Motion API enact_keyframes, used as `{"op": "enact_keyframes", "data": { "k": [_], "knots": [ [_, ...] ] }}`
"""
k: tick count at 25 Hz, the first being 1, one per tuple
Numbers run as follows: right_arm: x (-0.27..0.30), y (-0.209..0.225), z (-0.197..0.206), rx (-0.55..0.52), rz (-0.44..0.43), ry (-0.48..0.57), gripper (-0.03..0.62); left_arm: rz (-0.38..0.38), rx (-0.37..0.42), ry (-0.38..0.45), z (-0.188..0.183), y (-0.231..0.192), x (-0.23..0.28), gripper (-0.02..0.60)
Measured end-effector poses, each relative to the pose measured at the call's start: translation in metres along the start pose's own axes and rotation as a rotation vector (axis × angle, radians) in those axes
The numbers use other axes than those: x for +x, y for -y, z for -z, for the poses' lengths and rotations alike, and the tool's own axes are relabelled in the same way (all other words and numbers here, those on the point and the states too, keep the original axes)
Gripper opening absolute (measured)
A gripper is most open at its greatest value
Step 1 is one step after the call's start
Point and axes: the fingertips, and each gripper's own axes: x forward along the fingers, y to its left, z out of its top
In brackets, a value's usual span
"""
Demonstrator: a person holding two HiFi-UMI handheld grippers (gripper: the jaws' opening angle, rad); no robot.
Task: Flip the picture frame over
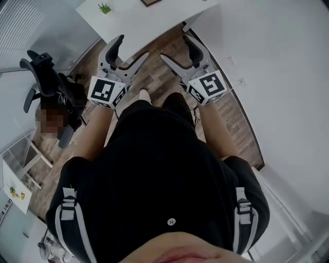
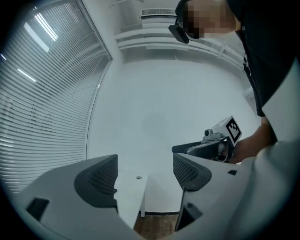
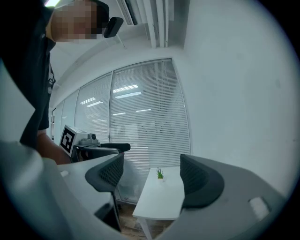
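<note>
The picture frame (image 1: 150, 2) shows only as a dark brown corner on the white table (image 1: 154, 23), cut off by the top edge of the head view. Both grippers are held in the air short of the table. My left gripper (image 1: 132, 47) is open and empty; in its own view (image 2: 145, 176) the jaws stand apart over the table's corner (image 2: 129, 197). My right gripper (image 1: 176, 47) is also open with nothing in it; its own view (image 3: 152, 180) looks along the table (image 3: 161, 199). The frame is in neither gripper view.
A small green plant (image 1: 105, 7) (image 3: 160, 174) stands on the table's far left. A black office chair (image 1: 49, 77) is on the wood floor at the left. White walls close in on the right, window blinds (image 2: 42, 93) on the left.
</note>
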Motion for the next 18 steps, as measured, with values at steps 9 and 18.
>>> {"op": "enact_keyframes", "data": {
  "k": [9,18],
  "knots": [
    [0.043,0.069,-0.004,0.006,-0.067,-0.012,0.376,-0.072,-0.007,-0.011,-0.002,-0.038,0.058,0.354],
    [0.089,0.181,-0.018,0.0,-0.214,-0.031,0.376,-0.22,-0.008,-0.021,-0.015,-0.068,0.16,0.354]
  ]
}}
